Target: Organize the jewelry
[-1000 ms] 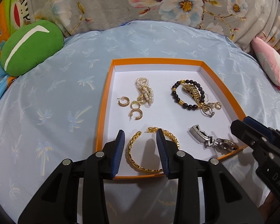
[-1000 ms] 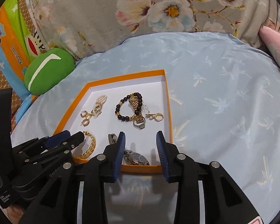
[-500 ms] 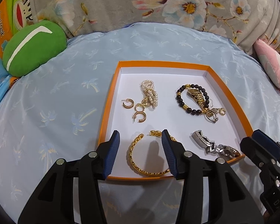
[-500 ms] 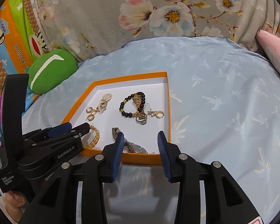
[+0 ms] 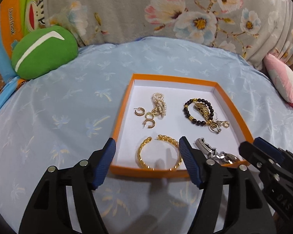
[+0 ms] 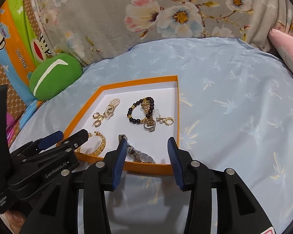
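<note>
Evidently both claws hang just off the near rim of the orange tray [image 5: 123, 117], released and holding nothing: the left claw [image 5: 146, 161], whose jaws have just been opening, brackets the gold chain bangle [image 5: 158, 154] lying loose at the tray's near edge, while the right claw [image 6: 146, 158], also just widening, frames the silver watch [image 6: 140, 155] beside it. Deeper in the tray lie hoop earrings [image 5: 146, 117], a pearl piece [image 5: 160, 105] and a dark bead bracelet [image 5: 197, 111], perhaps tangled with a gold watch. Under the tray spreads a pale blue bed sheet [image 5: 68, 101]; beyond it sit a green cushion [image 5: 43, 52] and floral fabric [image 5: 185, 13].
</note>
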`<state>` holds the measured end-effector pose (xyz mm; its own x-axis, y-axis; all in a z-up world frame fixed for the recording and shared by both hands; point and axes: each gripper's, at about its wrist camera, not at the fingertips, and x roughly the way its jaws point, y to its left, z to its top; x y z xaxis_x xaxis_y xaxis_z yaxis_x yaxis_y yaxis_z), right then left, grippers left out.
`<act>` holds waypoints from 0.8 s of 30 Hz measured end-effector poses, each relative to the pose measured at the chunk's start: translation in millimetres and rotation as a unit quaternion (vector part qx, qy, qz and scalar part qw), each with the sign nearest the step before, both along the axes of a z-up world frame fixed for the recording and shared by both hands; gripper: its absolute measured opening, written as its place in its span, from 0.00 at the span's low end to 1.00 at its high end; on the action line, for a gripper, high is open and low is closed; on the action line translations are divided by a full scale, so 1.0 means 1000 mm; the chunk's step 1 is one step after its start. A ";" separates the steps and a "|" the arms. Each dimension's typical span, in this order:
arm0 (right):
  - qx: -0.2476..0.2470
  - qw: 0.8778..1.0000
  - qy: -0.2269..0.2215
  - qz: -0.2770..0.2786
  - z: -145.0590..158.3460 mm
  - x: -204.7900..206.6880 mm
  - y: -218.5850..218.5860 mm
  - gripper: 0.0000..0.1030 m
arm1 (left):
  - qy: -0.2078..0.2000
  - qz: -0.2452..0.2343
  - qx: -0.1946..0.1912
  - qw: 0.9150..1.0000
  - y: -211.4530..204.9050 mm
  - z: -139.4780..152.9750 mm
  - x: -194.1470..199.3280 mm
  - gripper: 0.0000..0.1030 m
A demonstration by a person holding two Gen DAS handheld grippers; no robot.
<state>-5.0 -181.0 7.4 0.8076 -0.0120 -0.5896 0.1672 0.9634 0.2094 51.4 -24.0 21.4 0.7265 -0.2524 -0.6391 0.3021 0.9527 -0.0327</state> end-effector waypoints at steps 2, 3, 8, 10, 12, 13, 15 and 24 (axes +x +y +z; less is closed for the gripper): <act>-0.006 1.000 -0.003 -0.003 0.001 -0.002 0.002 0.50 | -0.015 0.011 0.019 1.000 -0.002 0.002 -0.009 0.69; -0.014 1.000 -0.006 -0.008 0.002 -0.004 0.004 0.55 | -0.025 0.019 0.024 0.999 -0.001 0.004 -0.013 0.71; -0.051 0.998 -0.017 -0.023 0.006 -0.014 0.015 0.65 | -0.039 0.048 0.023 0.998 0.006 0.008 -0.024 0.78; -0.059 0.998 -0.016 -0.021 0.006 -0.018 0.020 0.65 | -0.027 0.052 0.018 0.998 0.010 0.006 -0.024 0.78; -0.062 0.998 -0.017 -0.022 0.006 -0.021 0.022 0.66 | -0.018 0.055 0.018 0.998 0.012 0.003 -0.023 0.78; -0.062 0.998 -0.016 -0.023 0.005 -0.022 0.023 0.66 | -0.017 0.056 0.020 0.998 0.012 0.003 -0.022 0.78; -0.057 0.998 -0.012 -0.026 0.004 -0.022 0.021 0.66 | -0.018 0.057 0.026 0.998 0.010 0.002 -0.024 0.78; -0.050 0.998 0.010 -0.034 -0.002 -0.019 0.017 0.68 | -0.013 0.062 0.048 0.997 0.004 -0.002 -0.023 0.78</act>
